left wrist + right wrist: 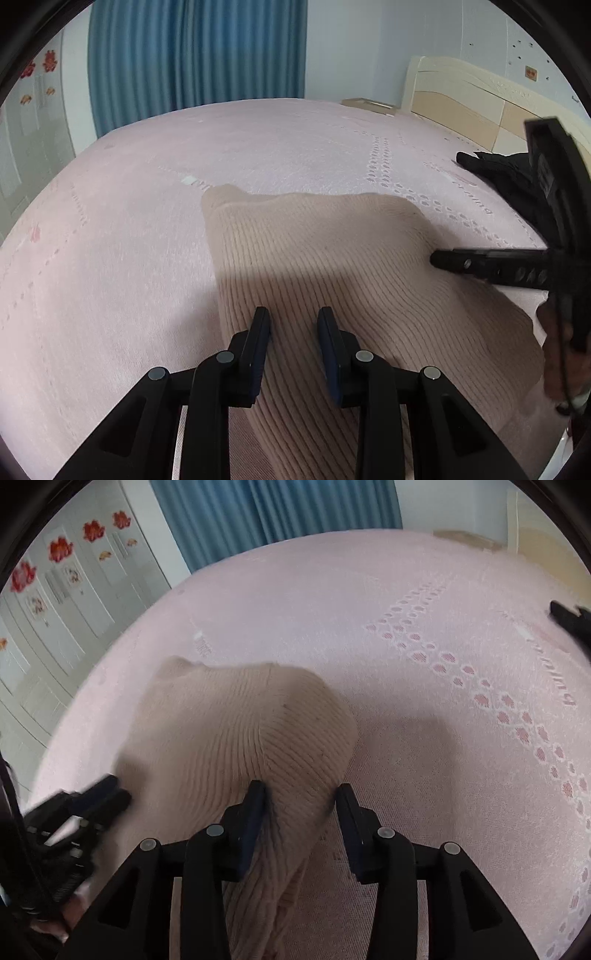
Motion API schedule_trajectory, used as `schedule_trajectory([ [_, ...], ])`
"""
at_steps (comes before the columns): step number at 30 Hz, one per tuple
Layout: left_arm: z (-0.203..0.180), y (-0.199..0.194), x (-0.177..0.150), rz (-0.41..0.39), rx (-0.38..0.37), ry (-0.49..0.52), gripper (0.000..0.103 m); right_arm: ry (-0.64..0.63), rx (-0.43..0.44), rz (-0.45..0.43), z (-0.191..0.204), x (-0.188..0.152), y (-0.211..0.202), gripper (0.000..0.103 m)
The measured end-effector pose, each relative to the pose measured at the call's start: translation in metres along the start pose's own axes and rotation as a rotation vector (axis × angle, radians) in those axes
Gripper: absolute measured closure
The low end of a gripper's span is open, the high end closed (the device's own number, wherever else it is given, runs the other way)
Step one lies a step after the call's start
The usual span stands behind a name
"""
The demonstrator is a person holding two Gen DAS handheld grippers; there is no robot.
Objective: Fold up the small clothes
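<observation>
A beige ribbed knit garment (332,258) lies on the pink bed sheet (129,221); it also shows in the right wrist view (229,731), partly folded over with a raised hump. My left gripper (293,321) is open, its fingers low over the garment's near part. My right gripper (301,794) is open, astride the garment's right edge, with knit cloth between the fingers. The right gripper shows in the left wrist view (443,258) at the garment's right edge. The left gripper shows in the right wrist view (114,794) at the garment's left side.
A dark garment (498,170) lies on the bed at the right, near the cream headboard (461,96). A blue curtain (195,51) hangs behind the bed. White wardrobe doors (74,590) with red flower stickers stand at the left.
</observation>
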State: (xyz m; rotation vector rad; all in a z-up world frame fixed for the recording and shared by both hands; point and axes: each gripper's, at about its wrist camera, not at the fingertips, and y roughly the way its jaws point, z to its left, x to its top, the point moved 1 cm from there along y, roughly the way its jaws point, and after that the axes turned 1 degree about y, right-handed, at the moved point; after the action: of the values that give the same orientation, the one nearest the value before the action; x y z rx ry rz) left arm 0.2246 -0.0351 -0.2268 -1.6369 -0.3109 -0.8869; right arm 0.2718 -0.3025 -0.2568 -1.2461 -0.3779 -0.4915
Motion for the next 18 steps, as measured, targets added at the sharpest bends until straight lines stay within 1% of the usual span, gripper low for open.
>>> schedule_trajectory([
  [2, 0.008, 0.002, 0.011, -0.004, -0.015, -0.019, 0.076, -0.019, 0.007, -0.037, 0.003, 0.009, -0.009, 0.063],
  [3, 0.012, 0.005, 0.016, -0.008, -0.010, -0.032, 0.076, -0.041, 0.003, -0.069, 0.006, 0.013, -0.013, 0.063],
  [5, 0.022, 0.016, 0.027, -0.002, -0.010, -0.058, 0.076, -0.077, -0.001, -0.096, 0.014, 0.018, -0.013, 0.063],
  [7, 0.030, 0.028, 0.033, 0.008, -0.027, -0.081, 0.076, -0.099, 0.008, -0.093, 0.020, 0.021, -0.003, 0.063],
  [9, 0.037, 0.040, 0.036, 0.019, -0.031, -0.093, 0.076, -0.127, -0.019, -0.087, 0.023, 0.019, 0.011, 0.063],
  [10, 0.039, 0.045, 0.035, 0.023, -0.033, -0.090, 0.076, -0.133, -0.037, -0.083, 0.022, 0.018, 0.018, 0.063],
  [12, 0.038, 0.049, 0.031, 0.017, -0.030, -0.063, 0.075, -0.127, -0.036, -0.079, 0.017, 0.013, 0.027, 0.062],
  [14, 0.037, 0.048, 0.031, 0.000, -0.027, -0.046, 0.075, -0.110, -0.020, -0.077, 0.012, 0.014, 0.026, 0.061],
  [16, 0.037, 0.050, 0.037, -0.001, -0.033, -0.043, 0.076, -0.085, -0.011, -0.069, 0.009, 0.018, 0.024, 0.061],
  [18, 0.037, 0.057, 0.044, 0.009, -0.028, -0.035, 0.076, -0.069, -0.009, -0.079, 0.009, 0.022, 0.023, 0.061],
])
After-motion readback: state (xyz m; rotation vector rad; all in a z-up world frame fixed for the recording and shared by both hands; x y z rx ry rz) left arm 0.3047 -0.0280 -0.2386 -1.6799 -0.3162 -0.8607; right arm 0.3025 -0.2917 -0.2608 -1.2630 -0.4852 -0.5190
